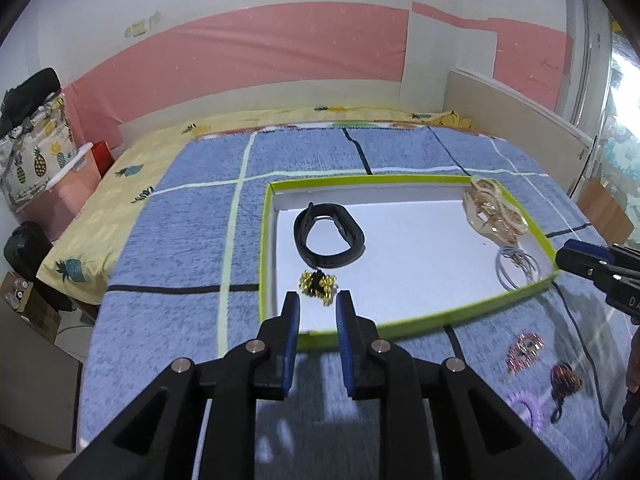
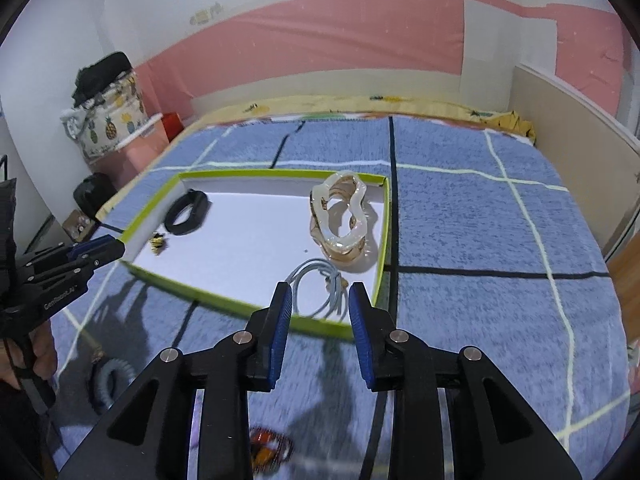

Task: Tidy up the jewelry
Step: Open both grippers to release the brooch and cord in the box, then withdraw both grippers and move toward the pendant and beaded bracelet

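A shallow green-rimmed white tray (image 1: 400, 326) (image 2: 224, 297) lies on the blue checked blanket. In it are a black band (image 1: 329, 236) (image 2: 187, 213), a gold-and-black clip (image 1: 319, 283) (image 2: 158, 241), a beige claw clip (image 1: 493, 210) (image 2: 340, 216) and light blue hair ties (image 1: 516, 266) (image 2: 320, 286). My left gripper (image 1: 318, 300) is open and empty, just short of the gold-and-black clip. My right gripper (image 2: 320, 292) is open and empty above the hair ties at the tray's near edge.
On the blanket outside the tray lie a pink rhinestone clip (image 1: 524, 350), a brown scrunchie (image 1: 565, 378), a purple coil tie (image 1: 528, 410) and an orange piece (image 2: 268, 446). A pineapple-print bag (image 2: 106, 124) stands at the far left. A headboard (image 1: 516, 114) lies right.
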`<state>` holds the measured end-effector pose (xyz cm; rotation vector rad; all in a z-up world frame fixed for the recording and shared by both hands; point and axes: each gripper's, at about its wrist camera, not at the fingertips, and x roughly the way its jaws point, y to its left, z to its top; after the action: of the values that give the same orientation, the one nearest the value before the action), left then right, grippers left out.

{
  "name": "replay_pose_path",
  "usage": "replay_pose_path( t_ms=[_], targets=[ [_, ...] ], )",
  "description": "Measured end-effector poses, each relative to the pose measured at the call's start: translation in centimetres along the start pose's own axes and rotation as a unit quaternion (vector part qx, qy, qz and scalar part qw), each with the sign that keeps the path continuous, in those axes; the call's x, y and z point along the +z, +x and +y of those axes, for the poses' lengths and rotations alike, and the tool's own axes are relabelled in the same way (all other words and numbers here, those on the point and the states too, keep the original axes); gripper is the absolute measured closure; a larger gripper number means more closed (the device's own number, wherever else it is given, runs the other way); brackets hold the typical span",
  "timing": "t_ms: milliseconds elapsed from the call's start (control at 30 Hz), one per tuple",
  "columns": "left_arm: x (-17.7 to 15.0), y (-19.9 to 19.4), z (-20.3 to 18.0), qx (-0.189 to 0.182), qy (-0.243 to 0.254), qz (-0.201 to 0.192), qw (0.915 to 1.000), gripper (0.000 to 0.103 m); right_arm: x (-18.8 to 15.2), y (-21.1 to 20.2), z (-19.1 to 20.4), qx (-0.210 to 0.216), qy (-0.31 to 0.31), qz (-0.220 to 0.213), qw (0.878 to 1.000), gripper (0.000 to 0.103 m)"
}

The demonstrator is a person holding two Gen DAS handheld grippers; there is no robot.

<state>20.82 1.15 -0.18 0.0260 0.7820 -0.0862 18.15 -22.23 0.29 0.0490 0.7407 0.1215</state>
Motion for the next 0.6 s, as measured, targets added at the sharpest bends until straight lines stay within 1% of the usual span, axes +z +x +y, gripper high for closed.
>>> replay_pose_path(
  t_ms=[233, 600],
  targets=[
    [-2.4, -4.1, 0.0, -0.006, -0.012, -0.018, 0.9997, 0.084, -2.9, -4.2, 0.6, 0.012, 0.001, -0.030, 0.999, 0.073],
    [-7.5, -8.6, 0.3, -0.010, -0.030, -0.025, 0.9992, 0.084, -7.7, -8.4, 2.2, 0.041, 0.004, -0.045, 0.998, 0.073]
  ],
)
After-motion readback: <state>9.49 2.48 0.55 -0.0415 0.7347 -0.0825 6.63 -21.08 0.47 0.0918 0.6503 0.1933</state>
